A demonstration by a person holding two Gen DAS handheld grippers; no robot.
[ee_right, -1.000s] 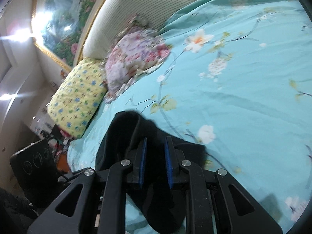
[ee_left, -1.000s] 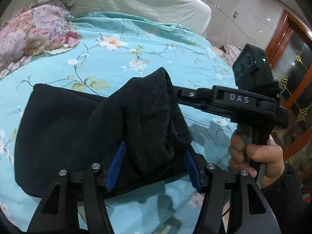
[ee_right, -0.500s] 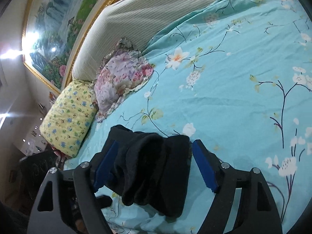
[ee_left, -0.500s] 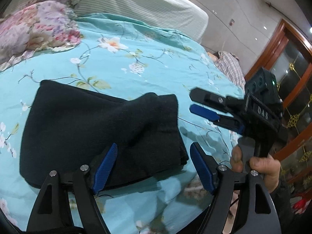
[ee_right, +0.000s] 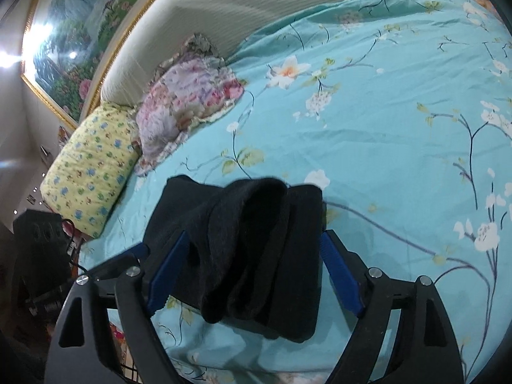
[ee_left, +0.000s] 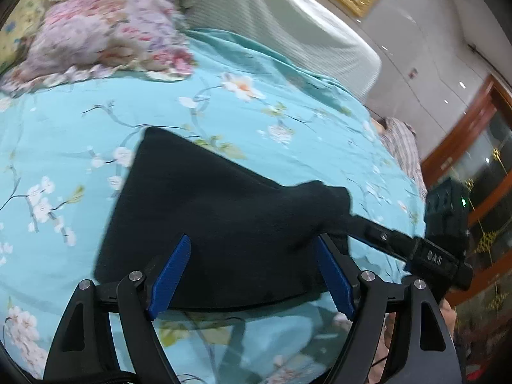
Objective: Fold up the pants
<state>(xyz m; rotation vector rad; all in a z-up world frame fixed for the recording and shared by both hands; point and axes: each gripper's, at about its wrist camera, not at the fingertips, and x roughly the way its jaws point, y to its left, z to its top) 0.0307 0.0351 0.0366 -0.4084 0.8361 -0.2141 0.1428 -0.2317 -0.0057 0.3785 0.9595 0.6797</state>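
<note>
The pants [ee_left: 224,224] are black, knit-looking, and lie as a compact folded bundle on the bed [ee_left: 288,121], near its front edge, on the teal floral cover. In the left wrist view the top layer is mostly flat w/ a raised corner at the right end; in the right wrist view that end [ee_right: 256,243] shows several stacked layers, a bit lumpy and bulging, edges not flush.

Progress, my read: folding looks nearly done. The bundle is small and multi-layered, so prob. no big fold is left. What remains is likely tidying: flatten the humped end, square the edges.

Left hand-held gripper [ee_left: 252,281]: jaws wide apart and have just been opening; blue pads stand either side of the bundle's near edge, not pressing on it, so nothing is gripped. It points down at a slant over the fabric.

Right hand-held gripper [ee_right: 252,275]: jaws also spread wide, have just been opening; the layered end sits between the pads, but they don't squeeze it, so cloth is released. In the left wrist view it [ee_left: 384,236] comes in from the right, its fingers reaching to the raised corner; whether it touches there I can't tell.

Beyond: floral pillow [ee_right: 188,102] and yellow pillow [ee_right: 89,166] at the headboard [ee_right: 224,9], well apart from the pants.
</note>
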